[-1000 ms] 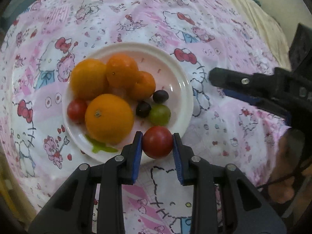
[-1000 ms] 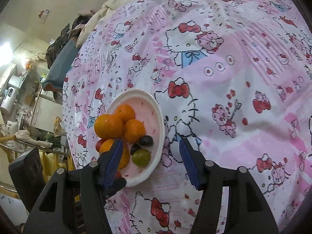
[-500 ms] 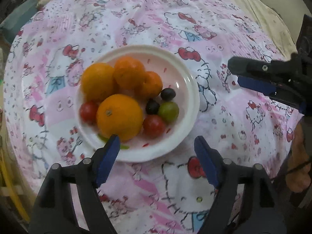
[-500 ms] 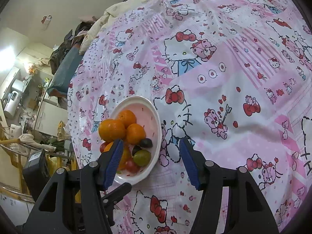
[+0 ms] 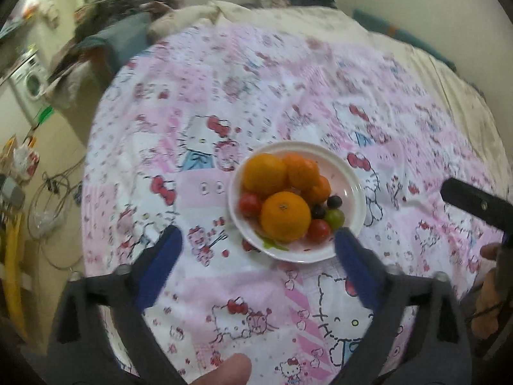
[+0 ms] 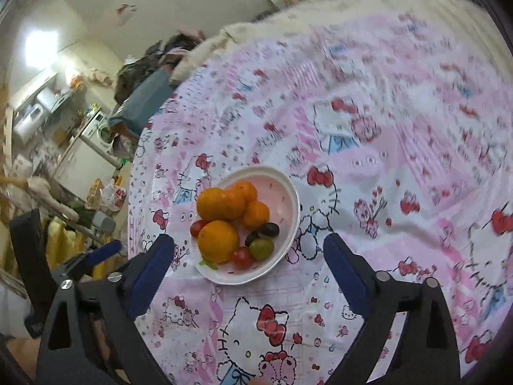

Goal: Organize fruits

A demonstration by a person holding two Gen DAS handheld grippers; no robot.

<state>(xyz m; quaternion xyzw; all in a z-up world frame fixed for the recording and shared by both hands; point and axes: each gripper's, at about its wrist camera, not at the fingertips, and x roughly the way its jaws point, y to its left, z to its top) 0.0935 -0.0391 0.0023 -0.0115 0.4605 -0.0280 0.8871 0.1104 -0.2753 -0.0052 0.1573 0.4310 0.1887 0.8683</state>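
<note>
1. The fruits all sit together in a round white plate (image 5: 354, 178) on a pink cartoon-cat bedsheet (image 5: 198, 199).
2. The left gripper (image 5: 256, 250) is let go. Its jaws are opening wide and nothing is between them. It hangs over the near rim of the plate.
3. The right gripper (image 6: 248, 252) is let go too. Its jaws are opening and hold nothing. The plate shows in the gap between them, but the pads do not touch it.
4. The step now looks like pulling both grippers back from the plate. I think the job is almost done, since I see no loose fruit on the sheet.
5. To do this well, lift up and away with the jaws wide, so the blue pads do not bump the rim. The bed is soft, so a knock could tip the plate.
6. The oranges (image 5: 285, 216) are big, round and a bit bumpy. They are piled up and could roll.
7. The cherry tomatoes (image 5: 319, 230) are small, red, smooth and shiny. One sits at the near edge, one at the far side of the front orange.
8. The green grape (image 5: 334, 216) and two dark grapes (image 5: 334, 201) are small and smooth.
9. The plate looks hard and shiny. The sheet is soft with little wrinkles.
</note>
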